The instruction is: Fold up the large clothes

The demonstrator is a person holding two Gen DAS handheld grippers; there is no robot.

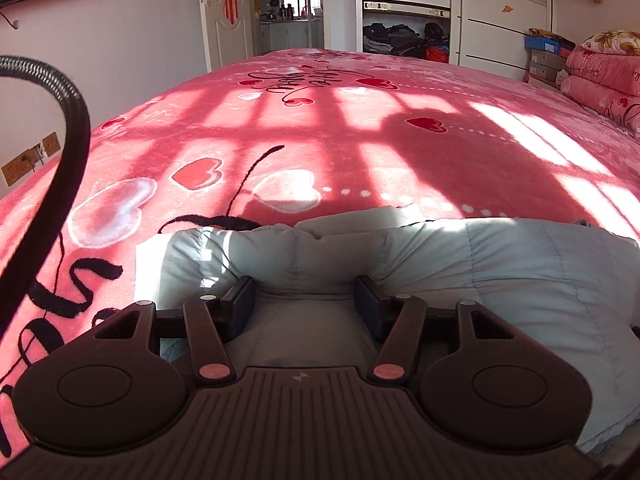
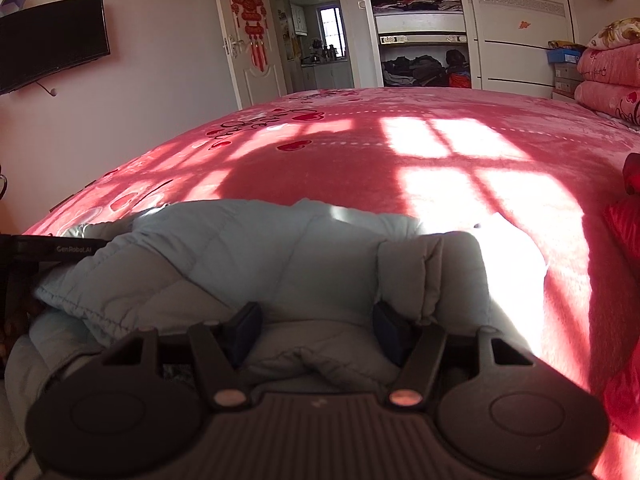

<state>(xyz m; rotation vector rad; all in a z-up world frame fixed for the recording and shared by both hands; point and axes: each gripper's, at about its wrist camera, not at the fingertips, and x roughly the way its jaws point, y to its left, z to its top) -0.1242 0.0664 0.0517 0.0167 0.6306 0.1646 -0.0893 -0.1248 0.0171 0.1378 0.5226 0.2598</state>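
While both grippers rest low on the pink heart-print blanket (image 1: 360, 128), the left gripper (image 1: 305, 292) and right gripper (image 2: 318, 320) each pinch a bulging fold of the pale-blue quilted padded jacket (image 1: 500, 264) lying directly ahead.

Beyond the padded jacket (image 1: 440, 264) the bedspread (image 1: 360, 140) lies open; stacked quilts (image 1: 604, 76) block its right edge.

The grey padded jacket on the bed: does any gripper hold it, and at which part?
Both seem to: the left gripper and right gripper each straddle a bunched fold at the padded jacket near edge.
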